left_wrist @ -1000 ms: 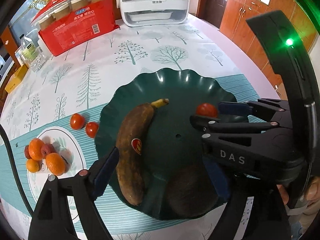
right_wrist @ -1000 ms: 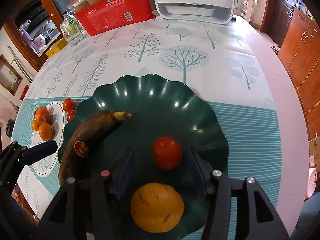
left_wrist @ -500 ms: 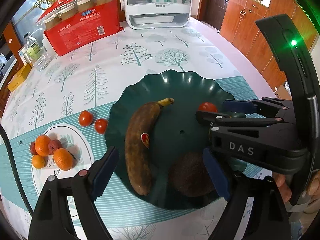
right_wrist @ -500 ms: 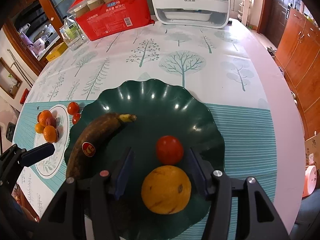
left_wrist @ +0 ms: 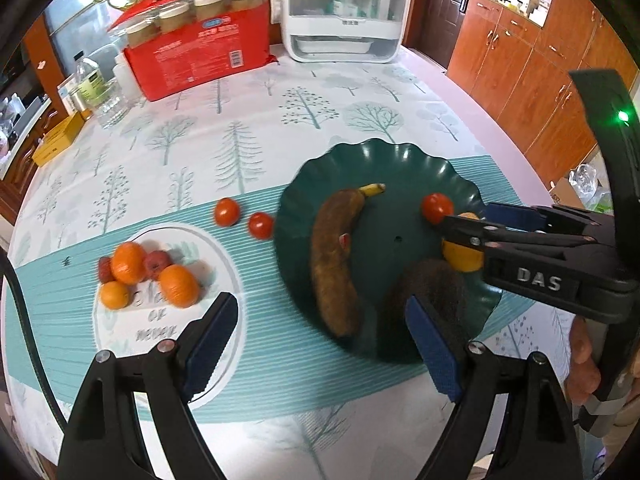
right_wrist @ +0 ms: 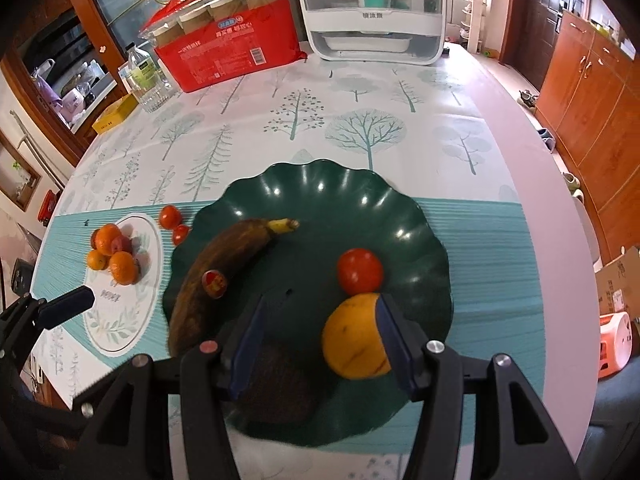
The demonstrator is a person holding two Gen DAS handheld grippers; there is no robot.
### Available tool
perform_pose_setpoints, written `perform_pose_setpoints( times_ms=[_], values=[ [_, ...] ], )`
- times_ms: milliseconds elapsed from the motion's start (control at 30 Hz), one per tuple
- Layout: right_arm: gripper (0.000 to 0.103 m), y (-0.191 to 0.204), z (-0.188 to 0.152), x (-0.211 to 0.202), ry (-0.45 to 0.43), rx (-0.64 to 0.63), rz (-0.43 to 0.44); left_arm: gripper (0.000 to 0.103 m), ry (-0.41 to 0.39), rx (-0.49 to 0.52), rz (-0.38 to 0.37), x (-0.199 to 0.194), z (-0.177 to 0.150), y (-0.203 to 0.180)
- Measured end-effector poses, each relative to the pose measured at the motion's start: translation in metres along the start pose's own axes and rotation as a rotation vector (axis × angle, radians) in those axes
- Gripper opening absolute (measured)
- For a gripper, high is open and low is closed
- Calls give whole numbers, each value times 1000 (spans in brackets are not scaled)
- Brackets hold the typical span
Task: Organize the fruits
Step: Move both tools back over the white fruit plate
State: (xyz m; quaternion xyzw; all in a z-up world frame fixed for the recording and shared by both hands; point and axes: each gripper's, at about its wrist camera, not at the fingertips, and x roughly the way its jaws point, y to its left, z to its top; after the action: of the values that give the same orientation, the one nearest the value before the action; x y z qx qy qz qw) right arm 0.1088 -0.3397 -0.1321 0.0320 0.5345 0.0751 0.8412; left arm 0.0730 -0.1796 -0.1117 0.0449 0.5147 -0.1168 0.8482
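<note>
A dark green scalloped plate (left_wrist: 400, 160) (right_wrist: 320, 188) holds a brown banana (left_wrist: 336, 256) (right_wrist: 216, 276), a red tomato (left_wrist: 437, 207) (right_wrist: 360, 271), a yellow-orange fruit (left_wrist: 460, 256) (right_wrist: 352, 340) and a dark brown fruit (left_wrist: 432, 292) (right_wrist: 280, 384). Two small tomatoes (left_wrist: 244, 218) (right_wrist: 174, 224) lie on the cloth left of the plate. A white plate (left_wrist: 224, 280) (right_wrist: 152, 264) holds small oranges (left_wrist: 148, 276) (right_wrist: 112, 256) and red fruits. My left gripper (left_wrist: 320, 344) is open and empty above the near cloth. My right gripper (right_wrist: 320, 340) (left_wrist: 464, 224) is open over the green plate, empty.
A red carton of cups (left_wrist: 200, 48) (right_wrist: 228, 48) and a white appliance (left_wrist: 344, 12) (right_wrist: 376, 12) stand at the back. A bottle and glass (left_wrist: 100, 96) (right_wrist: 148, 80) and a yellow box (left_wrist: 56, 140) sit back left. The table edge and wooden cabinets (left_wrist: 540, 80) are on the right.
Both grippers have drawn back from the green plate and risen. The left view has swung left, so the white plate now shows more fully. The fruits have not moved.
</note>
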Motion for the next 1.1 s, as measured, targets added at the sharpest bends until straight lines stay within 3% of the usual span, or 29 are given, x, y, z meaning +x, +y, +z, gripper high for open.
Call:
perform_pose_setpoints(
  times_ms=[300, 600, 867, 1100],
  values=[
    [57, 54, -11, -32, -16, -8, 7, 85, -28, -42, 27, -37, -13, 66],
    [57, 126, 3, -47, -71, -24, 36, 85, -67, -78, 67, -67, -18, 149],
    [57, 175, 20, -28, -80, -29, 30, 85, -77, -133, 81, -66, -13, 226],
    [56, 199, 40, 12, -76, -46, -5, 85, -61, -118, 51, -33, -1, 267]
  ],
)
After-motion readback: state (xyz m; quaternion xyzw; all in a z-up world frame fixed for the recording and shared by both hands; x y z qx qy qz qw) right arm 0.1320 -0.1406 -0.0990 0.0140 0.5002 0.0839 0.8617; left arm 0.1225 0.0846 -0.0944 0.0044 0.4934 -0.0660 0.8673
